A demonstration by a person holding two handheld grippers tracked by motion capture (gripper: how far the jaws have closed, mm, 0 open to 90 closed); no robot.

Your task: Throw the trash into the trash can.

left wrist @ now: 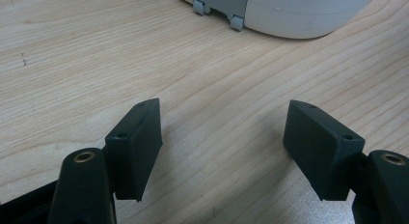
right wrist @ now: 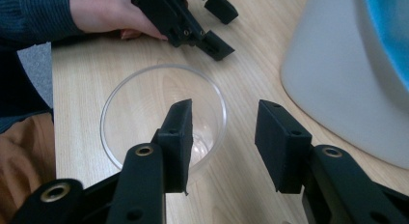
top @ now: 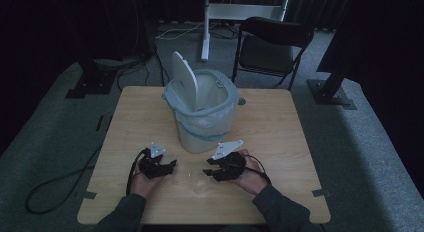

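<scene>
the step in hand looks like picking up the clear plastic cup (right wrist: 163, 119) with the right gripper (right wrist: 226, 142), most likely to drop it into the white plastic waste bin with a pale blue liner (top: 202, 114) that stands open at the middle of the light wooden bench (top: 280, 142), its oval lid (top: 184, 79) tipped up.

to do it well, i would set 1 jaw inside the rim and 1 outside, so the thin wall sits squarely between the pads, then close gently; a clear cup this light will buckle or skid away if squeezed hard or nudged sideways. keeping the gripper low and level before closing should stop the rim from tipping.

the cup stands upright on the near middle of the bench, between the 2 hands and just in front of the bin. in the right gripper view its left jaw hangs over the cup's mouth and its right jaw sits beyond the rim, towards the bin; the jaws are spread about halfway and pinch nothing yet, as no pad presses on the wall.

the left gripper (left wrist: 222, 151) rests near the left side of the cup, its jaws spread wide over bare wood, with the foot of the bin at the far edge of its view.
</scene>
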